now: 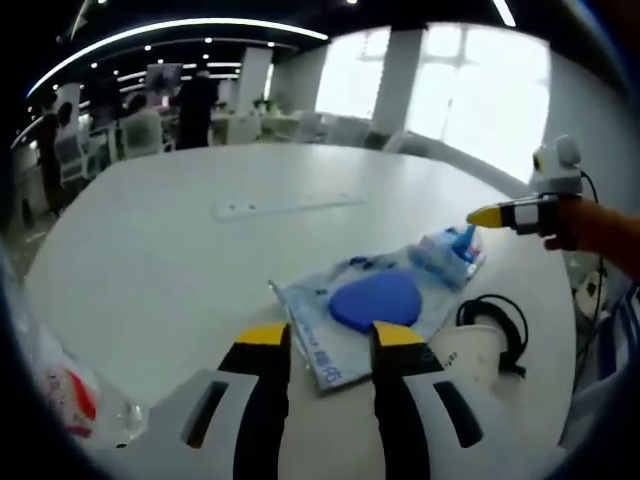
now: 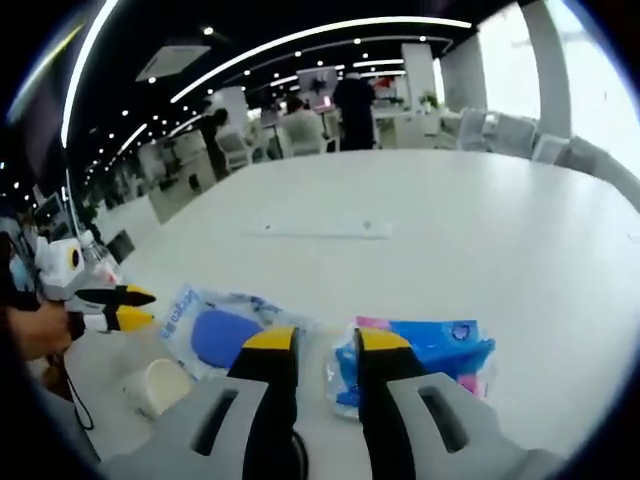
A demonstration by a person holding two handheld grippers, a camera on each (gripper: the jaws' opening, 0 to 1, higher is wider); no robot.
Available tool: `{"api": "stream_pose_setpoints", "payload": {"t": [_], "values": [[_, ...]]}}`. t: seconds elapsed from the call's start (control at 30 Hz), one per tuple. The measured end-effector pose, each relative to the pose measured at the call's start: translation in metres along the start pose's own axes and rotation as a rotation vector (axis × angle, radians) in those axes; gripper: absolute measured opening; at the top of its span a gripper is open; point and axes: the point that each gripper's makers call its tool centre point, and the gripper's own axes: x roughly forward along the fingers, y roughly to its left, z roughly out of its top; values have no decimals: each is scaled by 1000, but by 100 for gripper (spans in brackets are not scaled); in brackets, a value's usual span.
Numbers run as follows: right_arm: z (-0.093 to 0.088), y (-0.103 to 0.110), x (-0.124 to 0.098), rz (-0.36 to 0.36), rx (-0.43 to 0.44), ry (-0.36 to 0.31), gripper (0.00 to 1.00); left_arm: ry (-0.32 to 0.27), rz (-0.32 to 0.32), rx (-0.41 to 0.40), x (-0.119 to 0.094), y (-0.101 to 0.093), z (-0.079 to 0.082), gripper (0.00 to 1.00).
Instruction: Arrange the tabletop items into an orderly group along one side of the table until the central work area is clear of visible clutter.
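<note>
A flat clear packet with a blue oval pad (image 1: pixel 375 300) (image 2: pixel 220 335) lies on the white table (image 1: pixel 180 270) (image 2: pixel 500 240). Just beyond it is a blue, white and pink soft pack (image 1: pixel 448 252) (image 2: pixel 430 352). My left gripper (image 1: pixel 330 340) hovers open just short of the blue-oval packet, with nothing between its yellow-tipped jaws; in the right gripper view the left gripper (image 2: pixel 135 307) comes in from the left. My right gripper (image 2: pixel 325 345) is open between the two packets, holding nothing. In the left gripper view the right gripper (image 1: pixel 490 215) reaches in from the right, near the soft pack.
A white power strip (image 1: pixel 285 205) (image 2: pixel 320 230) lies mid-table. A paper cup (image 1: pixel 470 350) (image 2: pixel 160 385) and a black cable (image 1: pixel 500 320) sit near the table edge beside the packets. A crumpled clear bag with red print (image 1: pixel 70 390) is close by. People and chairs stand beyond the table.
</note>
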Motion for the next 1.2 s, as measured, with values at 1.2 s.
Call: {"api": "stream_pose_setpoints", "payload": {"t": [1.2], "values": [[-27,92,-55,180,-90,-36,25,-21,-99,100,-58,-44,-17,29]]}}
